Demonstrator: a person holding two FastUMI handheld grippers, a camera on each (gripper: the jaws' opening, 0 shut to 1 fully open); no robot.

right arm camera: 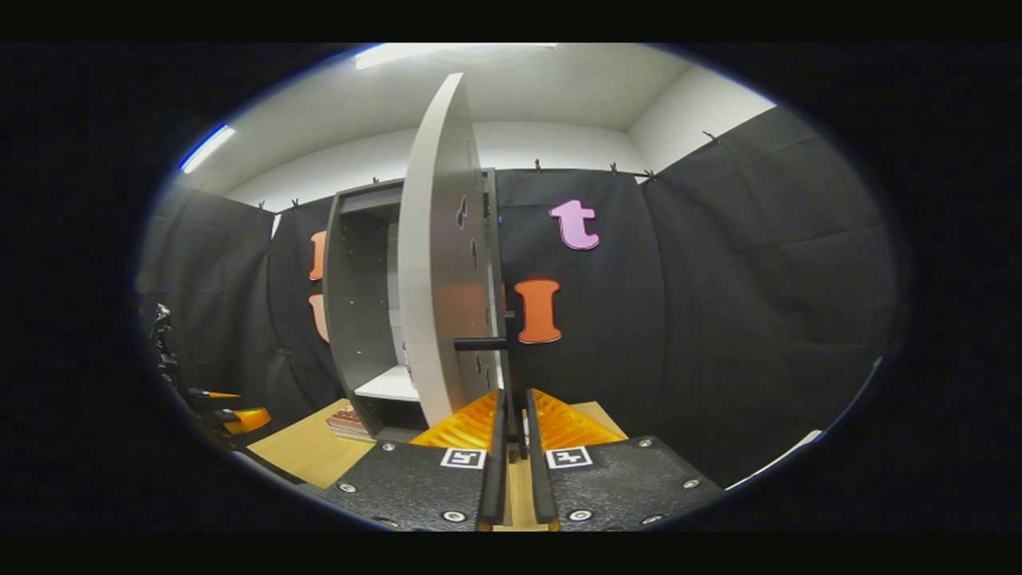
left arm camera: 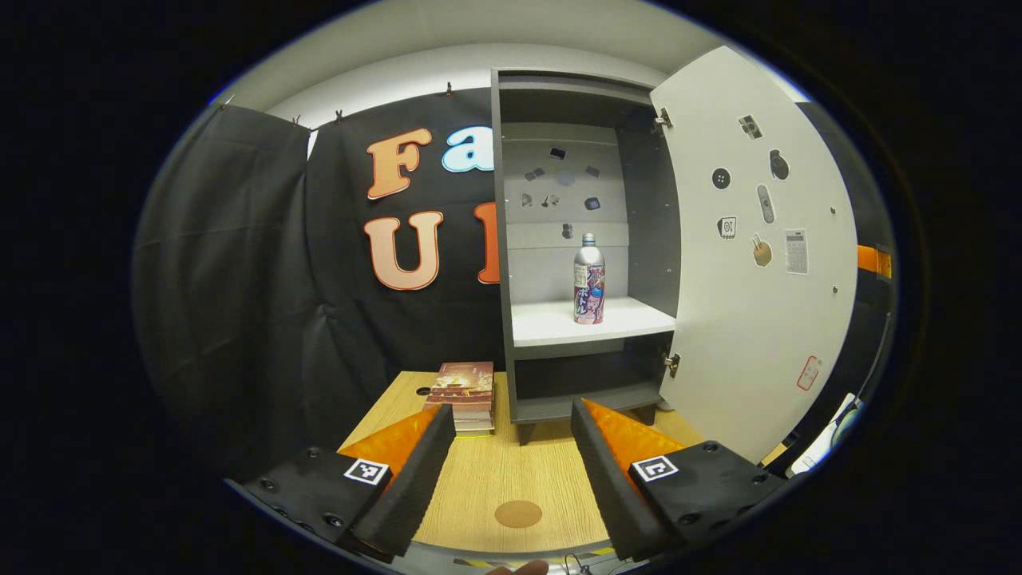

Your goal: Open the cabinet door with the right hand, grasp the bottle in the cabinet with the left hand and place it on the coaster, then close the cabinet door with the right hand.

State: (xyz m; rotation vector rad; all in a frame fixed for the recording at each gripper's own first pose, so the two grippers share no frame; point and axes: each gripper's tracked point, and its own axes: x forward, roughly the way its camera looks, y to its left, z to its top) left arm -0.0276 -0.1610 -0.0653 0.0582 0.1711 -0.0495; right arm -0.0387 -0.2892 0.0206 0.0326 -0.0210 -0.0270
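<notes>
Wooden tabletop (left arm camera: 479,479) ran to the open cabinet (left arm camera: 559,239); my left gripper (left arm camera: 512,447), fingers spread and empty, faced the upright bottle (left arm camera: 589,279) on its shelf straight ahead, while my right gripper (right arm camera: 511,435) pinched the door handle (right arm camera: 487,343).

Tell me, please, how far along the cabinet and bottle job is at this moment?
Done: the cabinet door is swung wide open. In hand: the right gripper has its jaws nearly closed around the door handle; the left gripper is open, facing the bottle, which stands on the shelf. Left: grasp the bottle, set it on the coaster, then shut the door.
</notes>
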